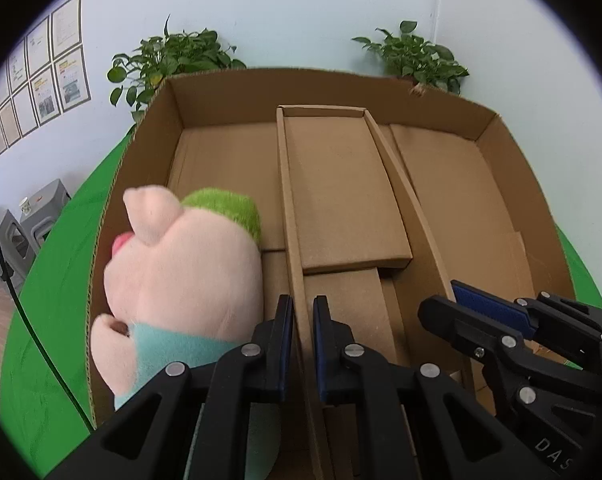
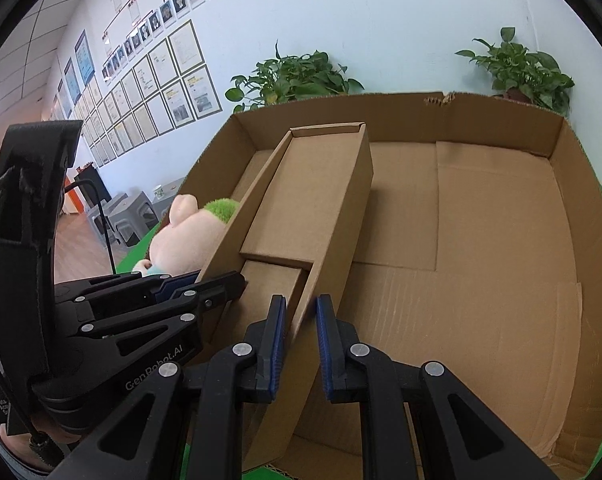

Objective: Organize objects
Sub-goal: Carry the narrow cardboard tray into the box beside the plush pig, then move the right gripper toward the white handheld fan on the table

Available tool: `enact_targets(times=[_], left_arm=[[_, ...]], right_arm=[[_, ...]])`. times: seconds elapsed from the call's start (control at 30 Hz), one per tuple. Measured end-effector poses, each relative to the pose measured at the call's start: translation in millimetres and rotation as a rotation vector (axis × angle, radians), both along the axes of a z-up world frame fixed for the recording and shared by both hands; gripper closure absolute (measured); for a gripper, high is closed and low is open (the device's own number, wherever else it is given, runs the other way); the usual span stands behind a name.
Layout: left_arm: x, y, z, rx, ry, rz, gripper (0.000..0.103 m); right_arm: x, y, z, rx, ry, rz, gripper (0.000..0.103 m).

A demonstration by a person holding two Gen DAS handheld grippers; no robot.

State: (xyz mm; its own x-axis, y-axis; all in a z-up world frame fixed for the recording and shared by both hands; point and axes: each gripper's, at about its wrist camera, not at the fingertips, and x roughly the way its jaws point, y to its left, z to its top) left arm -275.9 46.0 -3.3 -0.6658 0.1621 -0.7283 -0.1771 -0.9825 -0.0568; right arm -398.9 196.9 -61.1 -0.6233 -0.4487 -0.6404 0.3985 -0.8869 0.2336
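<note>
A green table point(image 1: 57, 320) is covered for the most part by a wide, shallow cardboard box point(image 1: 513, 184), open at the top, with its flaps laid flat on the floor inside. Within the box a long, narrow tray point(image 1: 341, 188) of the same cardboard is seen, set lengthwise and reaching almost to the far wall; its near end is raised above the floor of the box, as is shown best in the right wrist view, where the tray point(image 2: 325, 184) slopes up toward the camera. A flat cardboard panel is laid inside the tray over its far part.

A plush pig point(image 1: 185, 276), pink with a green tuft and a pale blue garment, is lodged in the left part of the box, between the box's left wall and the tray's left wall, its head propped against the box wall. In the right wrist view the pig point(image 2: 181, 236) is half hidden behind the tray.

The left gripper point(image 1: 303, 344) is clamped on the tray's left wall, the thin cardboard being pinched between the blue pads. The right gripper point(image 2: 301, 344) is closed in the same way on the tray's right wall, near its front end. Each gripper is seen from the other's camera, just beside its neighbour.

Two potted plants point(image 1: 173, 60) are stood beyond the box against a pale wall, and framed papers point(image 2: 157, 92) are hung on the wall to the left
</note>
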Motion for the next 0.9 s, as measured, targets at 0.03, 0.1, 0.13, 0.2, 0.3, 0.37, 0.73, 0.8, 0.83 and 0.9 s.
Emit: enact_targets(times=[0.03,0.1,0.13,0.2,0.3,0.37,0.73,0.8,0.83,0.9], left_arm=[[0,-1,-4,0.0,-0.013,0.005,0.093],[0,-1,-8,-0.011,-0.006,0.012,0.093],[1,0,-9,-0.018,-0.004,0.016,0.093],[1,1,-9,-0.028,-0.001,0.015,0.092],[1,2,-10,-0.035,-0.011,0.008,0.092],[1,2,-12,-0.042,-0.014,0.004,0.092],[26,-20,7,0.022,0.016,0.009,0.091],[34,-28,12,0.038,0.028,0.018,0.091],[39,-32,14,0.042,0.035,0.025,0.091],[48,-39,19,0.038,0.058,0.04,0.086]], right_arm=[[-1,1,-5,-0.003,-0.007,-0.001,0.09],[-4,0,-14,-0.005,-0.022,-0.004,0.091],[-8,1,-19,-0.008,-0.028,-0.004,0.091],[-6,0,-23,-0.007,-0.029,-0.009,0.091],[-7,-2,-27,0.002,-0.033,-0.017,0.091],[-11,-4,-31,0.013,-0.04,-0.023,0.092],[17,-24,-29,0.079,-0.022,-0.013,0.093],[18,-28,-27,0.095,-0.013,-0.008,0.091],[21,-29,-26,0.095,-0.013,-0.007,0.09],[24,-28,-21,0.082,-0.017,-0.008,0.089]])
